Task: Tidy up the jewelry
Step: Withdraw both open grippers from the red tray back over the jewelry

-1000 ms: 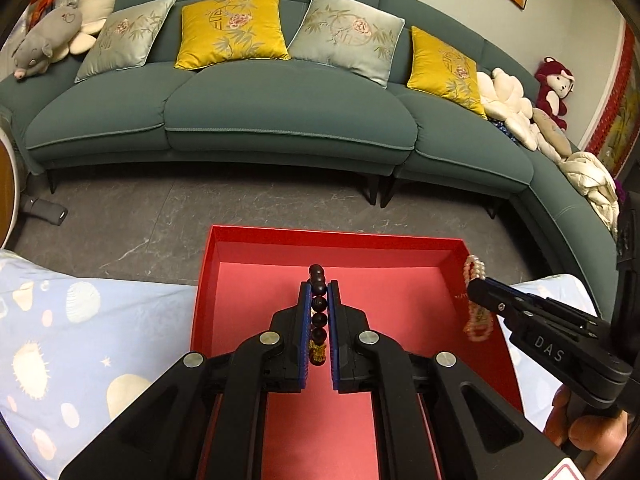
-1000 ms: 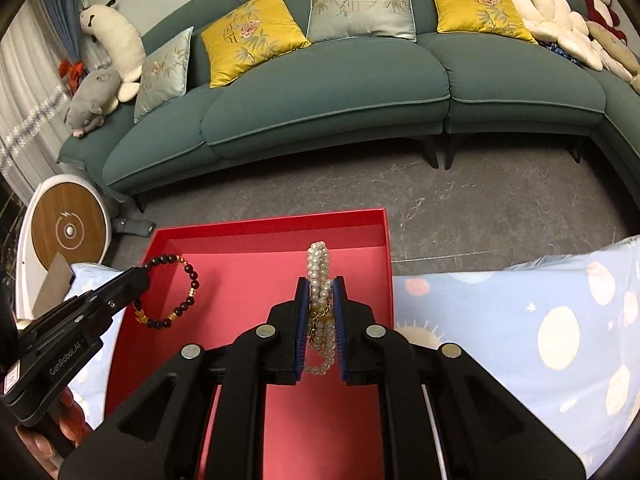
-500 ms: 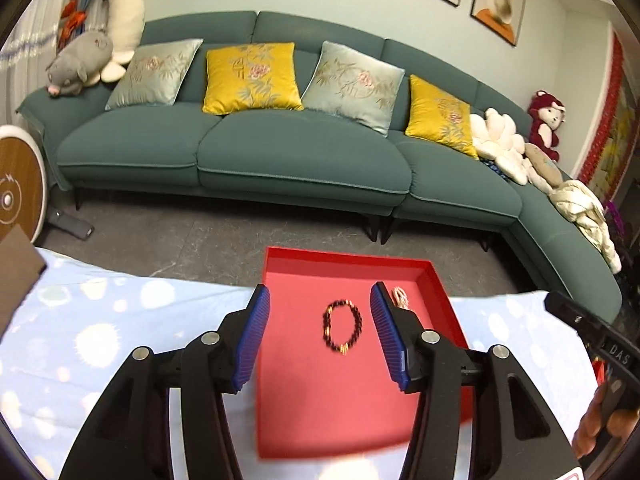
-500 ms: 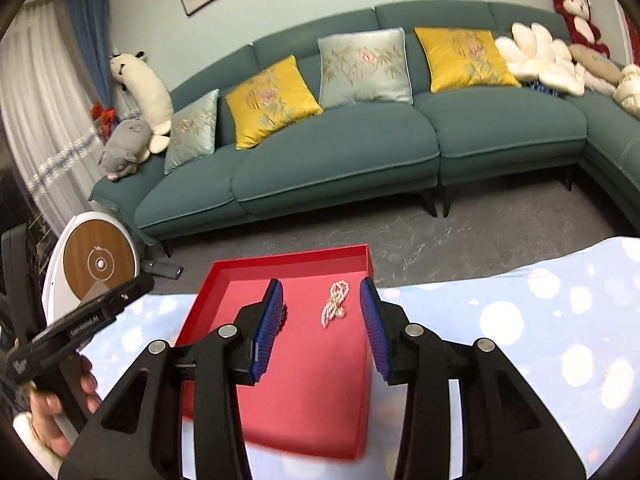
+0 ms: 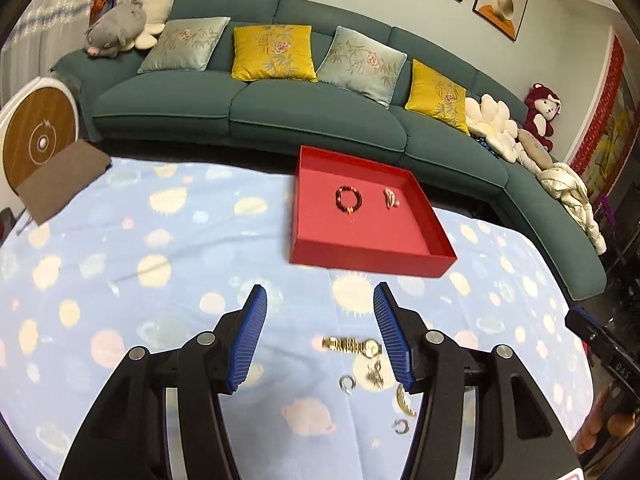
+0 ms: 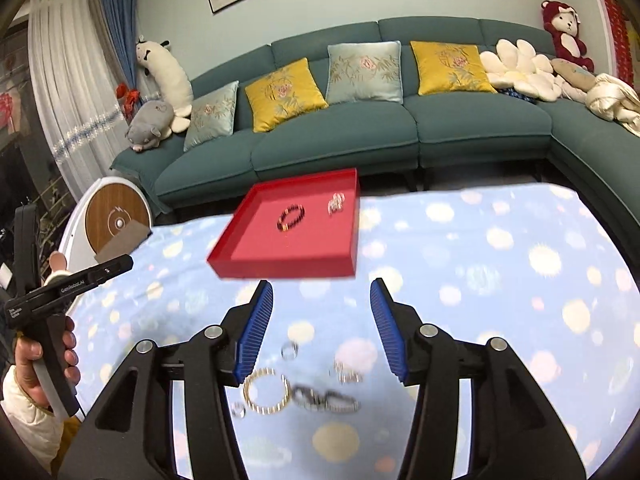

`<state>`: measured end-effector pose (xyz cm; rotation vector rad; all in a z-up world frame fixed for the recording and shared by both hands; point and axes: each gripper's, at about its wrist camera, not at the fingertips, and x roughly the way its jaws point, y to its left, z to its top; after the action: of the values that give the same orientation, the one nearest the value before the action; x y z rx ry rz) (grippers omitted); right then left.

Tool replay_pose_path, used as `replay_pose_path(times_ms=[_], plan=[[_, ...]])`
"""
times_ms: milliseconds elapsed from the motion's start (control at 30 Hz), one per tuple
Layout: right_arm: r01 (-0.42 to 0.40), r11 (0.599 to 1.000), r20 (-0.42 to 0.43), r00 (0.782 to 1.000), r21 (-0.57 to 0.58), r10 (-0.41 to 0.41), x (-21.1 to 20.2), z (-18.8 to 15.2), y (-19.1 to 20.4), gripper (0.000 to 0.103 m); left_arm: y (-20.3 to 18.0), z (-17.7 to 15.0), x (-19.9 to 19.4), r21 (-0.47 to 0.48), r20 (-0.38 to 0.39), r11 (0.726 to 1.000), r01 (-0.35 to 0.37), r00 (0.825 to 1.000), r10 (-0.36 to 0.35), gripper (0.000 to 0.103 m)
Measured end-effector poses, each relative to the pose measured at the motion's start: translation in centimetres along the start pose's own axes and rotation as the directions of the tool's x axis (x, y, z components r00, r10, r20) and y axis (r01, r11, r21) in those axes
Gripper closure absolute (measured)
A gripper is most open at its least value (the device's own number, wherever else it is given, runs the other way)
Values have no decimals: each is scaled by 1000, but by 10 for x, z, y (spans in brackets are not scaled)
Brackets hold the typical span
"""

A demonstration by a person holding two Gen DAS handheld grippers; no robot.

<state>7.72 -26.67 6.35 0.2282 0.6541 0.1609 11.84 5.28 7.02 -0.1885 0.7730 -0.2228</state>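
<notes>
A red tray (image 5: 360,254) (image 6: 280,266) sits at the table's far edge. In it lie a dark bead bracelet (image 5: 348,199) (image 6: 291,218) and a pearl bracelet (image 5: 390,198) (image 6: 336,203). My left gripper (image 5: 320,334) is open and empty, above the near cloth. A gold watch (image 5: 352,345), silver rings (image 5: 347,384) and a gold chain (image 5: 405,400) lie between its fingers. My right gripper (image 6: 322,330) is open and empty above a gold bangle (image 6: 266,396), a silver ring (image 6: 289,350) and a blurred dark piece (image 6: 326,400).
A blue cloth with pale spots (image 5: 160,260) covers the table. A brown pad (image 5: 60,180) lies at its far left corner. A green sofa (image 5: 280,112) with cushions stands behind. The other gripper shows at each view's edge: (image 5: 604,348), (image 6: 68,292).
Both grippers let go of their bracelets, which now lie in the tray. Both opened and pulled back toward the near side, over the loose jewelry on the cloth.
</notes>
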Motion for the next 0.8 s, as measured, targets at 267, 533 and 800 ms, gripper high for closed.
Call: replay_pose_path(times_ms=[267, 533, 800], plan=[[-7, 995, -84, 996, -103, -2, 10, -56, 17, 54, 5, -66, 3, -31, -39, 999, -29, 999, 28, 50], [-37, 992, -183, 983, -123, 14, 45, -82, 14, 54, -2, -82, 21, 37, -45, 999, -40, 998, 41, 50], [-58, 955, -225, 974, -289, -9, 76, -91, 26, 54, -14, -86, 30, 70, -70, 997, -17, 997, 22, 50]])
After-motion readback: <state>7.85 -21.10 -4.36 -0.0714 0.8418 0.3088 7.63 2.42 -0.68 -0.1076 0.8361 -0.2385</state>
